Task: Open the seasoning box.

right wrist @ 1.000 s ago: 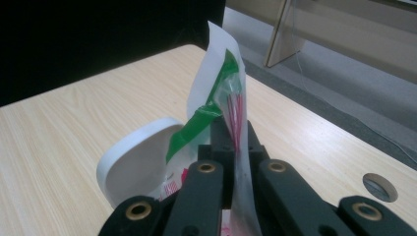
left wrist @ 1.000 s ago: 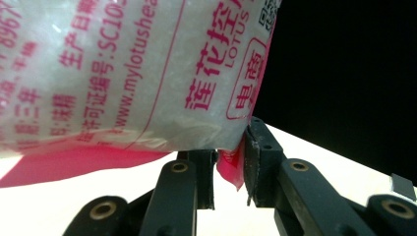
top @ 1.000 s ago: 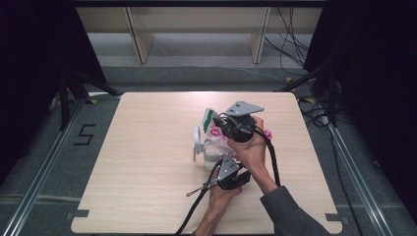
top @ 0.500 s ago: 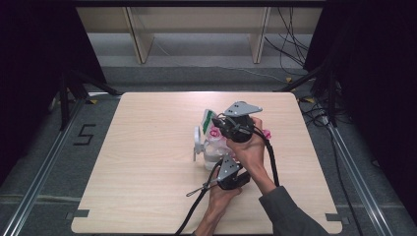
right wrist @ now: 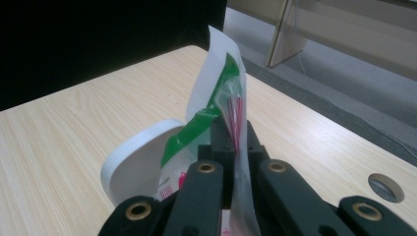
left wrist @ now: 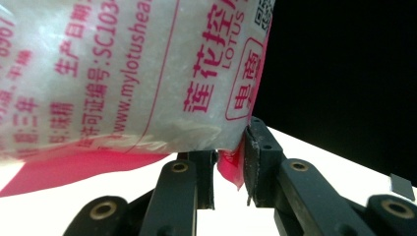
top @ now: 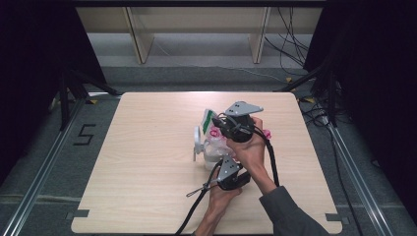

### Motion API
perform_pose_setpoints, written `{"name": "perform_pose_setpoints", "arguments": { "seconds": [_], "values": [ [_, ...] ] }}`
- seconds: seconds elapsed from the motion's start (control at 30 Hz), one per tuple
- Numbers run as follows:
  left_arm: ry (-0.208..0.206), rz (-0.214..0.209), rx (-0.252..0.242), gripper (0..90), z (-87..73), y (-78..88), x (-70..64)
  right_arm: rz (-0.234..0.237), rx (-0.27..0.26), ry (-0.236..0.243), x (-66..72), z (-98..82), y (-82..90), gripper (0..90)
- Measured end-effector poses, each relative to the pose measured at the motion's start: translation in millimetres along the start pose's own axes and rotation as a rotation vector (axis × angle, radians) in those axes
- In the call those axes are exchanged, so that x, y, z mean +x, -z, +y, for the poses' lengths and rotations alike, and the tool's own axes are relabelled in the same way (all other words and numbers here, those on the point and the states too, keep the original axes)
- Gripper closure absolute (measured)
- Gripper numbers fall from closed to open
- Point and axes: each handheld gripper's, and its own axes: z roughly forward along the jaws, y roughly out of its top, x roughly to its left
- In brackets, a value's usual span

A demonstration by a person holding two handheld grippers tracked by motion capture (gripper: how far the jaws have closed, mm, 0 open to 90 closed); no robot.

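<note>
Item: two-gripper handling of a bag of white granules, mid-step; both hands are working at the middle of the table (top: 147, 162). Step in hand, as judged: the bag is being held at two edges, probably for opening or tipping toward the bowl; the next move is likely calling for a firm hold on the lower corner while the upper edge is being pulled or tilted, without letting the contents spill. Nearest, the left gripper (left wrist: 230, 162) is pinching the bag's pink bottom corner between its pads, its jaws standing only a little apart with the film between them; the bag (left wrist: 133, 73), with its red print, is hanging just above and ahead of those jaws. In the high view, the left gripper (top: 222, 170) is sitting low, with the bag (top: 214, 146) just beyond it. Farther on, the right gripper (right wrist: 235, 147) is pressing its jaws together on the bag's thin top edge (right wrist: 236, 105), which is rising upright between its pads. Just beyond and to the left of the right gripper's jaws, a white bowl (right wrist: 140, 164) is standing on the table, with a green-and-white packet (right wrist: 216, 83) upright against it. Farthest, a shelf (top: 196, 24) is standing past the table's far edge.
</note>
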Motion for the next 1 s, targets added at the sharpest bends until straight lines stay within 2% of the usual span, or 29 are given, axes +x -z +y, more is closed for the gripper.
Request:
{"name": "perform_pose_setpoints", "arguments": {
  "seconds": [0.27,0.37,0.6,0.7,0.77,0.87,0.93,1.0],
  "values": [
    [0.011,0.0,-0.004,75.6,0.8,1.0,-0.8,0.007,0.002,-0.003,-0.1,0.9,0.5,90.0],
    [0.01,0.001,-0.009,75.6,0.8,0.6,-0.4,0.011,-0.007,0.013,0.4,1.5,-0.5,90.0],
    [0.009,0.0,-0.009,75.6,1.6,0.7,-0.2,-0.005,-0.02,0.008,1.1,1.7,-1.1,90.0],
    [0.005,-0.001,-0.014,75.7,1.3,0.6,-0.2,0.007,-0.001,0.0,2.9,2.1,-1.1,90.0],
    [0.005,-0.002,-0.014,75.6,1.6,0.4,-0.1,0.014,0.015,0.013,2.3,3.0,-1.5,90.0],
    [0.007,-0.005,-0.018,75.6,1.9,1.0,-0.3,0.014,0.022,0.011,2.9,3.7,-2.9,90.0],
    [0.007,-0.006,-0.02,75.6,2.3,1.0,-0.3,0.01,0.016,0.034,2.5,4.1,-5.3,90.0],
    [0.005,-0.007,-0.019,75.6,2.8,1.4,-0.3,0.01,0.016,0.033,2.5,4.2,-5.4,90.0]
  ]
}}
